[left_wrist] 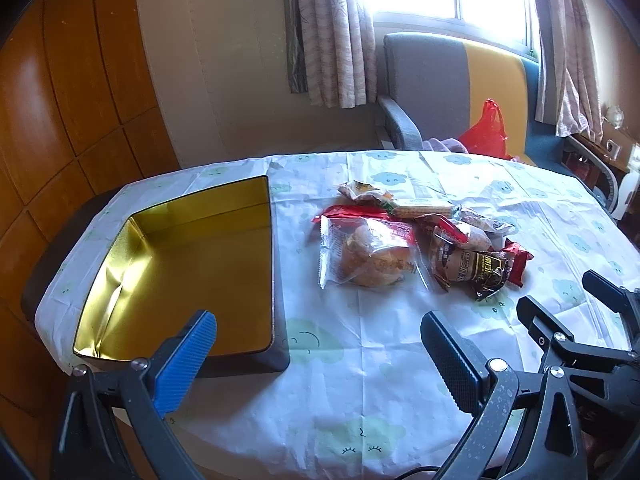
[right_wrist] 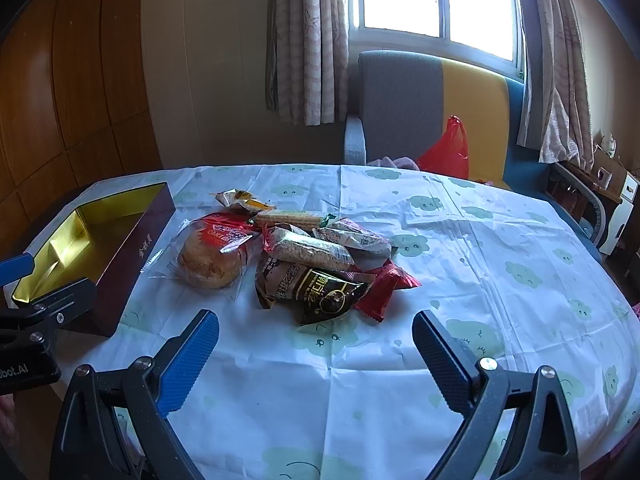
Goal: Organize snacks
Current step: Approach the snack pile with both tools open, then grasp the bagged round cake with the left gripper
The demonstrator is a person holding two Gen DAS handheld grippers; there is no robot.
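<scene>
While nothing is yet held, both tools hang over the near edge of the desk, so the lines below run from the fingers outward.

Left fingers: the left gripper [left_wrist: 320, 356] has its fingers spread wide with nothing between them, one blue pad over the near rim of the tin, the other over bare cloth.

Right fingers: the right gripper [right_wrist: 316, 360] is likewise spread wide and holds nothing, aimed straight at the snack pile, probably to pick first.

Nearest snack: a dark packet [right_wrist: 316, 292] lies at the front of the pile, closest to the right fingers and likely the easiest first grab.

Snack pile: a bun in a clear wrapper [left_wrist: 372, 258], a wafer pack [right_wrist: 290, 218], an oat bar [right_wrist: 310, 252] and red wrappers overlap in a loose heap near the middle of the desk [right_wrist: 480, 280].

Tin: the open tin [left_wrist: 180, 272], gold inside, sits empty just left of the pile, lidless, presumably so snacks can be dropped in.

Handling: the wrappers look thin and slippery; overlapping packs may drag neighbours along.

Progress: judged at the very start, since no snack is in the tin.

Beyond: a chair [right_wrist: 400, 104] with a red bag [right_wrist: 448, 148] stands behind the desk under the window.
</scene>
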